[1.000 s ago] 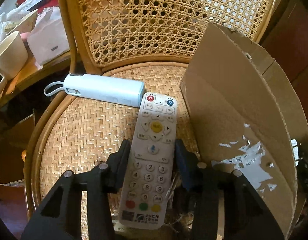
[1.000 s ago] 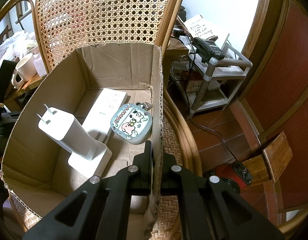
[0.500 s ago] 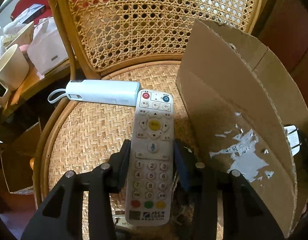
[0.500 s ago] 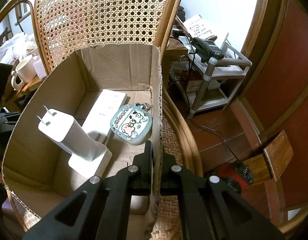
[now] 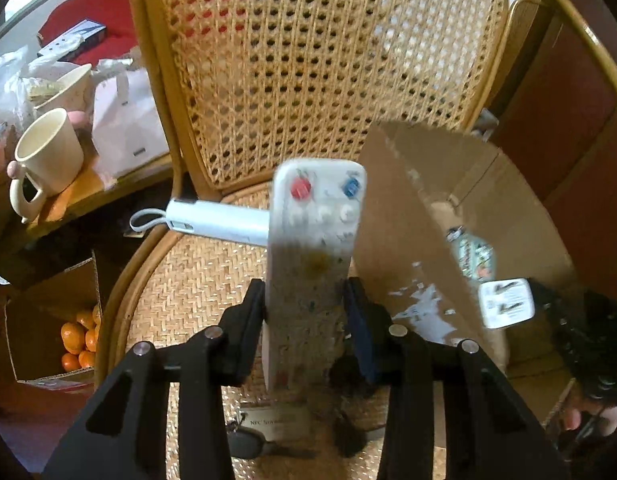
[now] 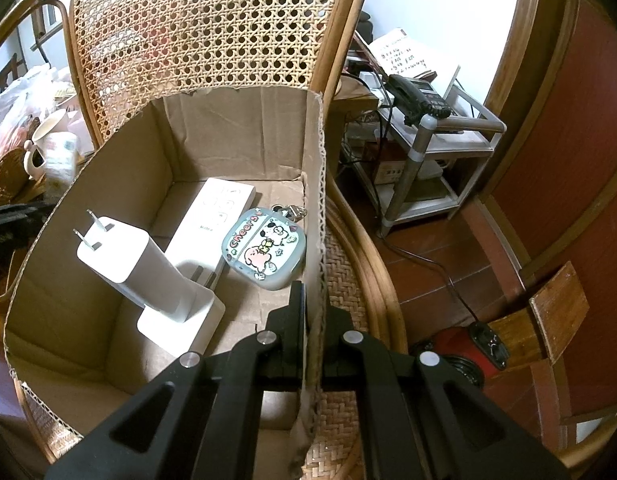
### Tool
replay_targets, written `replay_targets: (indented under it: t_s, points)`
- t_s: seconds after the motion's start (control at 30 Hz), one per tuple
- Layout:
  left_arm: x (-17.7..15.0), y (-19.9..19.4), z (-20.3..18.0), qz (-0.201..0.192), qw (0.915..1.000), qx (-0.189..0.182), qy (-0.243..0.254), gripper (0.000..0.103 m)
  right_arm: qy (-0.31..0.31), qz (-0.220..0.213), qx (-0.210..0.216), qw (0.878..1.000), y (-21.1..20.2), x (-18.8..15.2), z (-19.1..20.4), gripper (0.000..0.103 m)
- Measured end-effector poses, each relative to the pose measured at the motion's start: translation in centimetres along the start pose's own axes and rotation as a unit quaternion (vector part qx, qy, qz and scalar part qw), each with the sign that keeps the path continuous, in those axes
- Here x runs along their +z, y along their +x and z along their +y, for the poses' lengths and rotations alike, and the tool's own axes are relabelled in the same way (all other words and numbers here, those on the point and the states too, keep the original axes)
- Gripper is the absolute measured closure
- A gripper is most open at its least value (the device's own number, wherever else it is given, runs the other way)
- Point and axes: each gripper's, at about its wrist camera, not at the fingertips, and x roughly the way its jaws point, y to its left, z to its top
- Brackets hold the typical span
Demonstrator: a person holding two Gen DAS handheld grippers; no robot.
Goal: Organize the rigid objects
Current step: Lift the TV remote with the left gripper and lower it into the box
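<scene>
The left hand-held gripper (image 5: 304, 312) had just been closing its jaws, and its pads pressed both long sides of the white push-button remote control (image 5: 314, 248), which stood tilted and blurred above the woven rattan chair seat (image 5: 196, 280). A pale blue bar-shaped power bank with a wrist loop (image 5: 216, 220) lay on the seat behind it. The right hand-held gripper (image 6: 313, 320) was fully closed, pinching the right wall of the open brown cardboard box (image 6: 314, 184). Inside the box were a white two-pin wall charger (image 6: 136, 268) leaning on a flat white block (image 6: 180, 320), a long white boxed item (image 6: 216, 216) and a grey-green cartoon-printed case (image 6: 264, 248) beside the pinched wall
</scene>
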Motion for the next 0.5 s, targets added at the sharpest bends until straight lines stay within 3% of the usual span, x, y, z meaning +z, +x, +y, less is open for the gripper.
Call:
replay_targets:
  t_s: [0.03, 0.07, 0.1, 0.37, 0.5]
  points:
    - [0.1, -0.4, -0.2, -0.008, 1.0000, 0.000, 0.001, 0.069, 0.000, 0.000, 0.000, 1.000, -0.1, -0.1, -0.2, 0.097]
    - [0.1, -1.0, -0.4, -0.013, 0.9999, 0.005, 0.004, 0.082, 0.000, 0.000, 0.000, 1.000, -0.1, 0.0, -0.1, 0.097]
    - [0.3, -0.7, -0.6, -0.015, 0.9998, 0.006, 0.007, 0.085, 0.000, 0.000, 0.000, 1.000, -0.1, -0.1, -0.1, 0.097]
    - [0.2, 0.8, -1.2, -0.002, 0.9998, 0.012, 0.015, 0.085, -0.001, 0.000, 0.001, 1.000, -0.1, -0.1, -0.2, 0.097]
    - [0.3, 0.2, -0.9, -0.014, 0.9996, 0.022, 0.004, 0.085, -0.001, 0.000, 0.001, 1.000, -0.1, -0.1, -0.3, 0.097]
